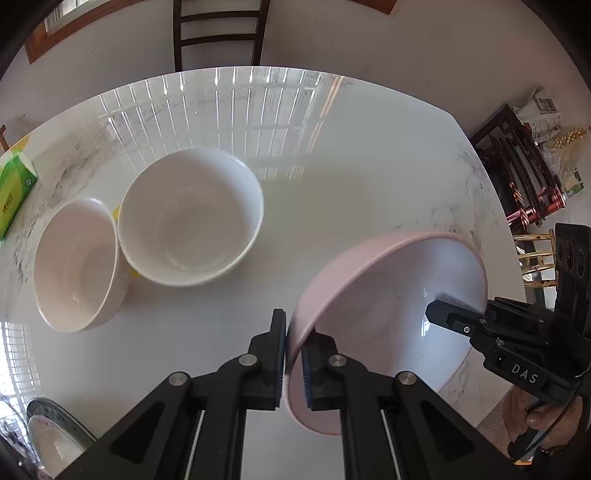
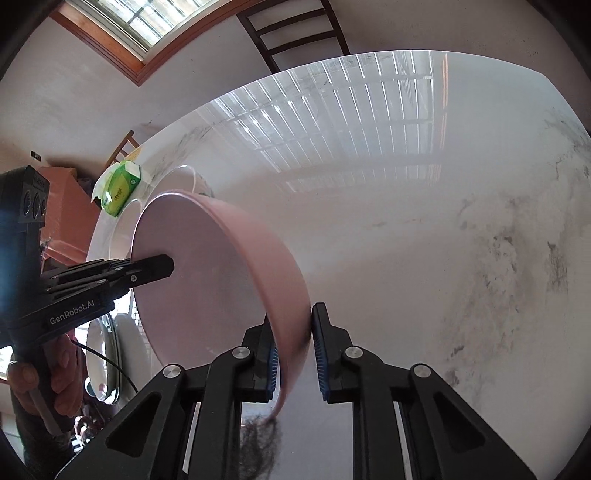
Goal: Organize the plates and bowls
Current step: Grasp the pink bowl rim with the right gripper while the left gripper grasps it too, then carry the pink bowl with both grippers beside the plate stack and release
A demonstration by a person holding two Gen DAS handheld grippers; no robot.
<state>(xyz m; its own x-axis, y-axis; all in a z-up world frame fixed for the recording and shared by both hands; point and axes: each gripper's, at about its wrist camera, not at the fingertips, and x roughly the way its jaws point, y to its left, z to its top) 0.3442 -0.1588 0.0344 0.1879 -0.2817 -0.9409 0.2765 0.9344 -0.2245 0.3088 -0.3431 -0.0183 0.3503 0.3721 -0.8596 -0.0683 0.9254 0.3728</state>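
Observation:
A pink bowl (image 1: 388, 317) is held tilted above the white marble table (image 1: 332, 166). My left gripper (image 1: 293, 363) is shut on its near rim. My right gripper (image 2: 293, 354) is shut on the opposite rim of the pink bowl (image 2: 229, 280); it shows in the left wrist view (image 1: 454, 319) reaching into the bowl. The left gripper shows at the left of the right wrist view (image 2: 155, 267). A large white bowl (image 1: 190, 216) and a smaller white bowl (image 1: 77, 264) stand touching on the table's left.
A green tissue box (image 1: 13, 190) lies at the table's left edge. Stacked plates (image 1: 55, 439) sit at the near left corner. A dark chair (image 1: 218, 33) stands behind the table. Dark furniture with bags (image 1: 528, 173) is off to the right.

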